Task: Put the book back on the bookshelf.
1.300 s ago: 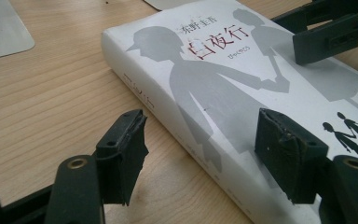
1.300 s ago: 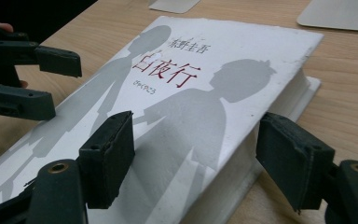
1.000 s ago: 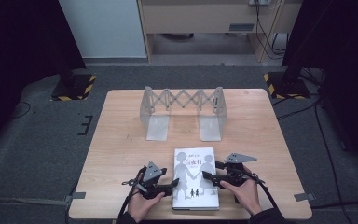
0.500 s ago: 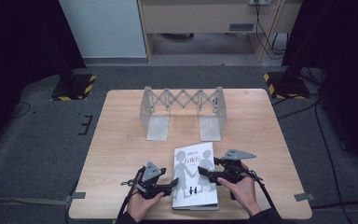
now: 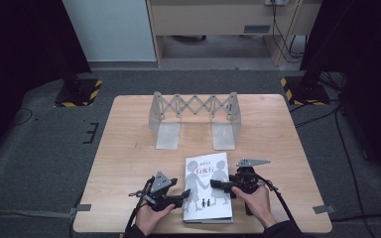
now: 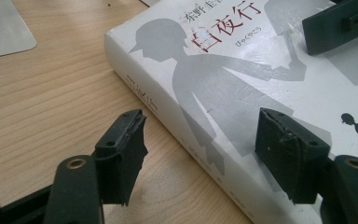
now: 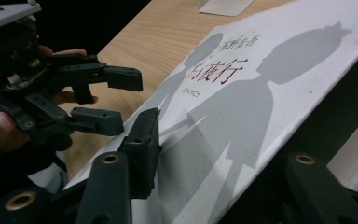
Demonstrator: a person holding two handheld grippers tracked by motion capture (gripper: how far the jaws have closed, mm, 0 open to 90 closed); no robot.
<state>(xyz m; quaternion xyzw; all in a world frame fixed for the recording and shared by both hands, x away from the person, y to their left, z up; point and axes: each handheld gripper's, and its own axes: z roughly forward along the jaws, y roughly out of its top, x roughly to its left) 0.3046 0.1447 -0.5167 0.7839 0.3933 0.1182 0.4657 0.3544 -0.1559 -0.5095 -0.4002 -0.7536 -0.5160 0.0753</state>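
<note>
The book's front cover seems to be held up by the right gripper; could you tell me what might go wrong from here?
1. The right gripper grips only the thin cover of the book, so it might crease or slip free.
2. The left gripper stands open at the spine edge, not clamped, so the book could slide on the table.

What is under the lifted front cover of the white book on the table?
Under the raised cover held by the right gripper, a dark gap and a strip of white page edges show. The cover hides the pages themselves.
</note>
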